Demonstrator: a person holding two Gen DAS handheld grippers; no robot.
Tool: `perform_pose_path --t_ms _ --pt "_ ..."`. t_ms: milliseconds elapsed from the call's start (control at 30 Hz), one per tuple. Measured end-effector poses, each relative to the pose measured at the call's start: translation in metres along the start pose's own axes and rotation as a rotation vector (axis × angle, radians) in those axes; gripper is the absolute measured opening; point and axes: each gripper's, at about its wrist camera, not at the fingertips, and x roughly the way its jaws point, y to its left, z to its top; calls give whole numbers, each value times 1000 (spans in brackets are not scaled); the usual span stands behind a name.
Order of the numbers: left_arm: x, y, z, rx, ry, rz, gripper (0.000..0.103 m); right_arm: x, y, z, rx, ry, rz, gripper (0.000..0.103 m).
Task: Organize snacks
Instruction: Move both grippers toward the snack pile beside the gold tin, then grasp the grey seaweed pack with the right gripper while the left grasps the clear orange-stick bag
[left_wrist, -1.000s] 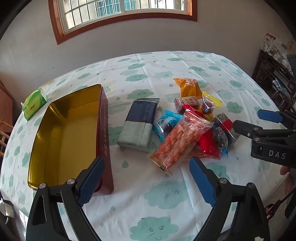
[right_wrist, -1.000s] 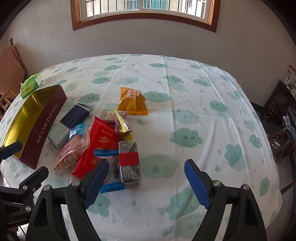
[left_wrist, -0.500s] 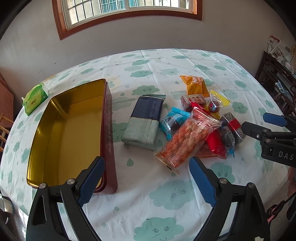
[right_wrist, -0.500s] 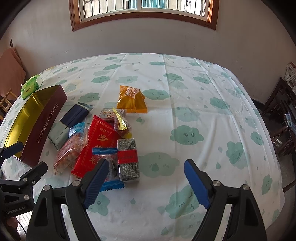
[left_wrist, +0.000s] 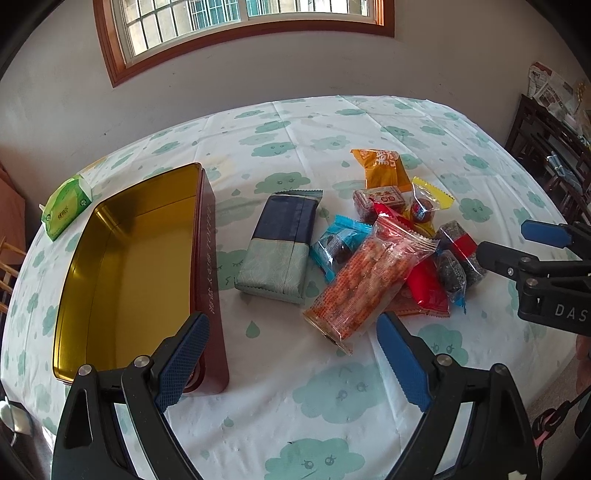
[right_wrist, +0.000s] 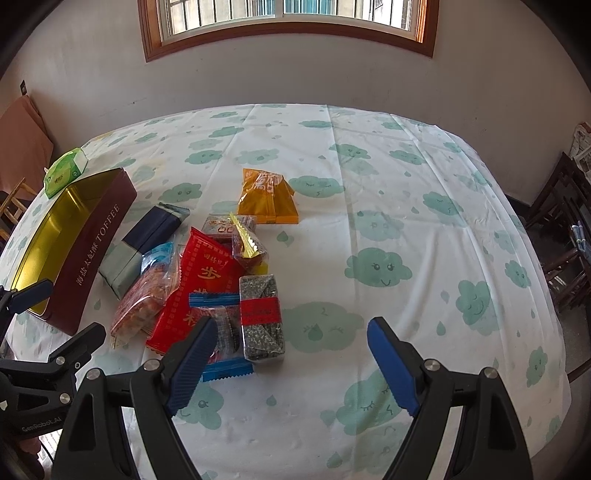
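An open maroon toffee tin (left_wrist: 129, 266) with a bare gold inside lies at the table's left; it also shows in the right wrist view (right_wrist: 92, 243). A pile of snack packets lies to its right: a navy-and-green pack (left_wrist: 280, 247), a clear bag of orange snacks (left_wrist: 365, 284), a red packet (right_wrist: 203, 284), a seed bar with a red band (right_wrist: 260, 317), an orange pouch (right_wrist: 266, 195). My left gripper (left_wrist: 291, 358) is open and empty above the near table edge. My right gripper (right_wrist: 291, 362) is open and empty, just in front of the pile.
A green tissue pack (left_wrist: 66, 206) lies beyond the tin at the far left. Dark wooden chairs (right_wrist: 561, 236) stand past the table's right edge. The cloud-print tablecloth (right_wrist: 406, 221) covers the table's right half. A wall and window are behind.
Both grippers have moved forward a little toward the table, so tin and snacks look slightly nearer. Nothing on the table has moved. Both stay open.
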Motion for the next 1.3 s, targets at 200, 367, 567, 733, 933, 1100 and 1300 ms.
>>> perform_pose_path --t_ms 200,367,567,733,933,1100,1300 --pt "2 -2 3 8 1 -2 89 0 1 0 2 15 8 85" --pt "4 -5 3 15 3 -5 87 1 1 1 -9 14 7 85" --pt "6 -4 2 19 7 -12 81 6 -1 -1 -10 4 32 71" --pt "11 -4 2 29 14 -26 72 14 -3 -5 -13 20 46 56" --pt "17 -4 4 38 21 -43 68 25 -2 -4 -18 55 54 55" --pt "22 -6 8 61 17 -76 67 37 -2 -2 -19 75 65 46" --pt "26 -15 13 135 11 -121 67 48 -5 0 3 80 91 27"
